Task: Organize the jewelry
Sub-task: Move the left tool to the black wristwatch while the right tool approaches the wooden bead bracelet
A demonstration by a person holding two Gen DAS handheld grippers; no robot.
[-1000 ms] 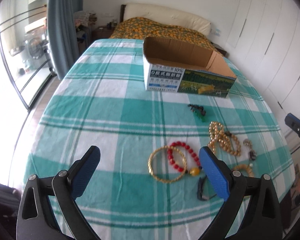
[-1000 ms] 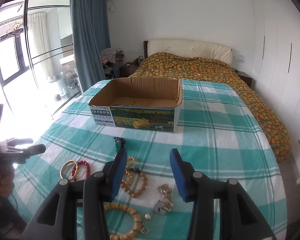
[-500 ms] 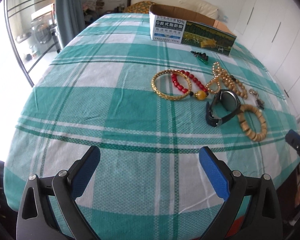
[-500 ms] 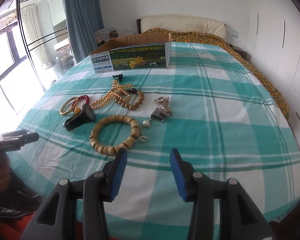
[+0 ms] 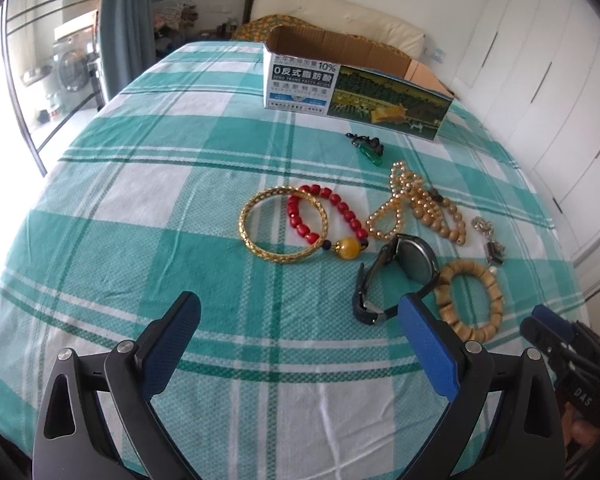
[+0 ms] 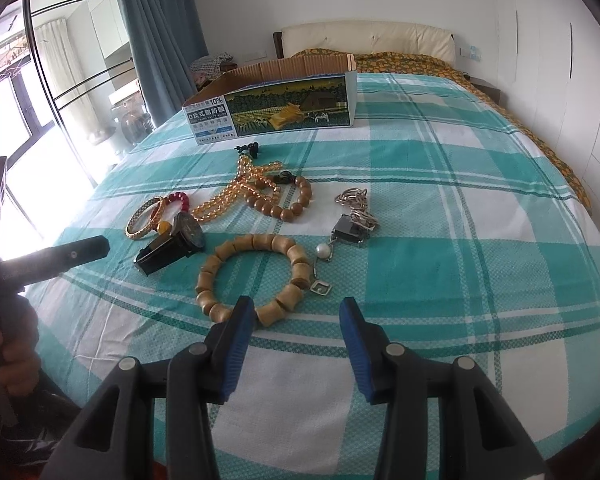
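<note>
Jewelry lies on a teal checked cloth [image 5: 180,208]: a gold bangle [image 5: 256,240] overlapping a red bead bracelet [image 5: 350,216], a black watch [image 5: 414,264], a wooden bead bracelet [image 5: 494,304], an amber bead string [image 5: 396,204] and a silver chain piece [image 5: 492,248]. An open cardboard box [image 5: 356,92] stands behind them. My left gripper [image 5: 298,308] hovers open, short of the bangle and watch. My right gripper [image 6: 296,306] is open and holds nothing. Its left fingertip sits at the near rim of the wooden bead bracelet [image 6: 284,246], with the watch [image 6: 172,244] to the left.
A small green and black pendant [image 5: 366,146] lies in front of the box. A brown bead bracelet [image 6: 296,204] and a pearl charm [image 6: 322,249] sit mid-cloth. The other hand's gripper [image 6: 60,256] reaches in from the left edge. Wardrobe doors [image 5: 540,80] line the right.
Both grippers have dropped lower and drawn back to the near edge of the cloth, then edged in toward the jewelry. Their jaw widths look the same.
</note>
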